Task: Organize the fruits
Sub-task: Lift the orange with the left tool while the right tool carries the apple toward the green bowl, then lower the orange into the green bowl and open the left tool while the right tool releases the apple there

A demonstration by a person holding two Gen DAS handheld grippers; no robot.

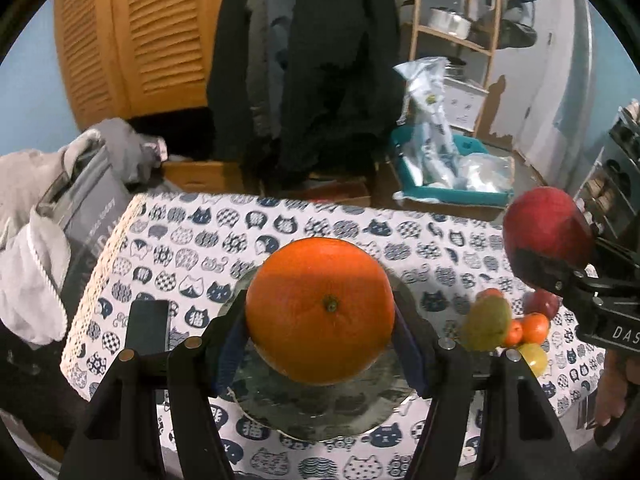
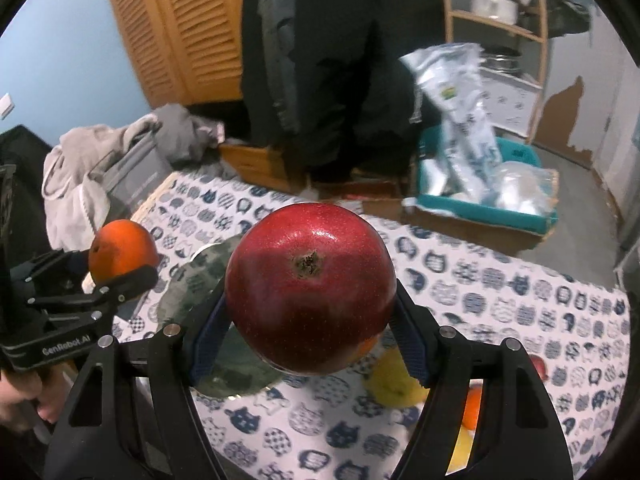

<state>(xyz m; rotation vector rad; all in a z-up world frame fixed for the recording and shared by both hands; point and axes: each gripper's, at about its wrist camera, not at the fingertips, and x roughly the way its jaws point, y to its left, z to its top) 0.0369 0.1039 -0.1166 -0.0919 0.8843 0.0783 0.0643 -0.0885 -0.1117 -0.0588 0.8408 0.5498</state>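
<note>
My left gripper (image 1: 320, 320) is shut on a large orange (image 1: 320, 312) and holds it above a round glass plate (image 1: 320, 416) on the cat-print tablecloth. My right gripper (image 2: 312, 312) is shut on a red apple (image 2: 310, 292), held above the table to the right of the plate (image 2: 200, 288). The apple also shows at the right in the left wrist view (image 1: 544, 236), and the orange at the left in the right wrist view (image 2: 122, 254). A heap of loose fruit (image 1: 508, 326) lies on the cloth to the right: a green one, small oranges, a yellow one, a red one.
The cat-print table (image 1: 200, 240) ends at a far edge near a grey bin with clothes (image 1: 72, 216) on the left. Behind stand hanging dark coats (image 1: 304, 60), a teal basket with plastic bags (image 1: 448, 168), a wooden shelf and a louvred wooden door.
</note>
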